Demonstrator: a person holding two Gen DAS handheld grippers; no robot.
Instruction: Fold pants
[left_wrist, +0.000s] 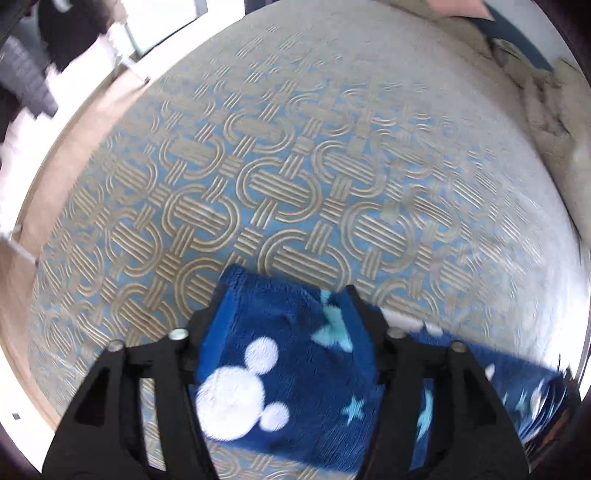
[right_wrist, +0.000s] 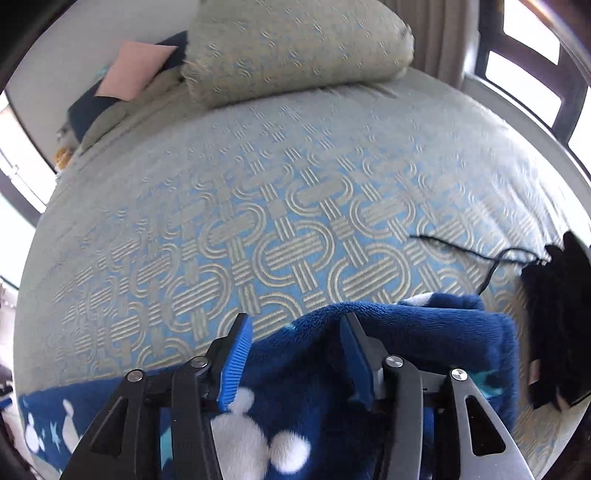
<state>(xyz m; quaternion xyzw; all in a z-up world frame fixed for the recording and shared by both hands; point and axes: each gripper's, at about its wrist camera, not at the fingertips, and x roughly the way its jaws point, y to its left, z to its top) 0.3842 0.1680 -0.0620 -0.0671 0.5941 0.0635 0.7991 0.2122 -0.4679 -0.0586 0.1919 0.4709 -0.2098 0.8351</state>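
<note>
The pants (left_wrist: 288, 365) are dark blue fleece with white mouse-head shapes and light blue stars. They lie on a bed with a blue and beige patterned cover (left_wrist: 295, 166). My left gripper (left_wrist: 282, 295) is open, its black fingers on either side of one end of the pants. In the right wrist view the pants (right_wrist: 406, 343) are bunched at the front. My right gripper (right_wrist: 295, 325) is open, with blue pads (right_wrist: 236, 362), and fleece sits between the fingers.
A patterned pillow (right_wrist: 295, 44) and a pink cushion (right_wrist: 129, 70) lie at the bed's head. A black garment with a cord (right_wrist: 554, 295) lies at the right. Rumpled beige bedding (left_wrist: 546, 96) is at the far right. The bed's edge and floor (left_wrist: 74, 129) lie left.
</note>
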